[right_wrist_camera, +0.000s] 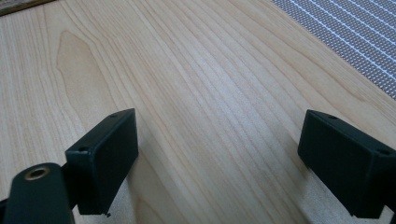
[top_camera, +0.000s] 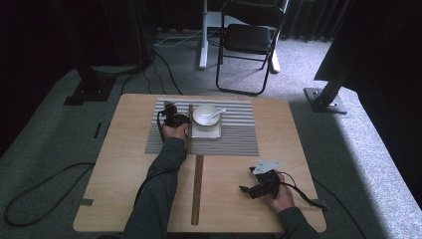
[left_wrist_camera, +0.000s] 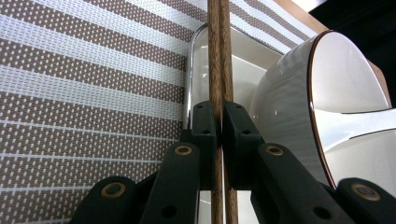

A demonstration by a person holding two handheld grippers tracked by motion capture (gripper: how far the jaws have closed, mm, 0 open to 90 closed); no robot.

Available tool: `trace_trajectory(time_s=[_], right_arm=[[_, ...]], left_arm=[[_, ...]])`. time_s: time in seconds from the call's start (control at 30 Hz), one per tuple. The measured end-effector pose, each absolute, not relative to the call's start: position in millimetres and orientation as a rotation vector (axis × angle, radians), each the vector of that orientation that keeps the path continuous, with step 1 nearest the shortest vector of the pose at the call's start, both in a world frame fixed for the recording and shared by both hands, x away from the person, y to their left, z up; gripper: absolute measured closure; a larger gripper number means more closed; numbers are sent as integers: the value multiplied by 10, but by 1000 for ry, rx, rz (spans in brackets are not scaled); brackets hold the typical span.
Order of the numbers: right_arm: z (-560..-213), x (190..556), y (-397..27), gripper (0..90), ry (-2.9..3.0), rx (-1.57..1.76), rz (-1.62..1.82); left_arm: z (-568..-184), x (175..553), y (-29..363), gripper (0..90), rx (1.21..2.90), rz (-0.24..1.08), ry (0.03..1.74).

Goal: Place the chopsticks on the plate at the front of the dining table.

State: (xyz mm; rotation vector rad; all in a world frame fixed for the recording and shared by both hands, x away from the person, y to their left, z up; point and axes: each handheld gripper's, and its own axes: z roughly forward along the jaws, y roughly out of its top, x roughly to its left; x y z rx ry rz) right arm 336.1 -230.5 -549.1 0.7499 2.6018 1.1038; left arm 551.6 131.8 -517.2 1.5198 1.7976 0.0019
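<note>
Clamping the chopsticks (left_wrist_camera: 219, 56) between its pads, the left tool (left_wrist_camera: 219, 126) holds them on the placemat (left_wrist_camera: 84, 93) beside the bowl (left_wrist_camera: 299, 112); light, stiff, smooth sticks may roll, so grip mid-length. Right tool (right_wrist_camera: 217, 154) rests apart over the counter (right_wrist_camera: 187, 70).

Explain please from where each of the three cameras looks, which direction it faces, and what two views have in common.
High view: above the person's side, facing forward and down on the table; both forearms, left gripper, right gripper.
Left gripper view: on the left gripper, looking along its jaws shut on the chopsticks, beside the bowl.
Right gripper view: on the right gripper, jaws open over bare wood.
Shared: the striped placemat appears in all three.
</note>
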Motion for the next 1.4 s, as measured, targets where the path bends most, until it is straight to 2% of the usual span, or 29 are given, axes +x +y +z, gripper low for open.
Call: trace_trajectory(time_s=[1.4], right_arm=[[-5492,3346,-2303,117,2597,754,1102]], left_arm=[[-5144,5515,1258,784,1530,10,1769]])
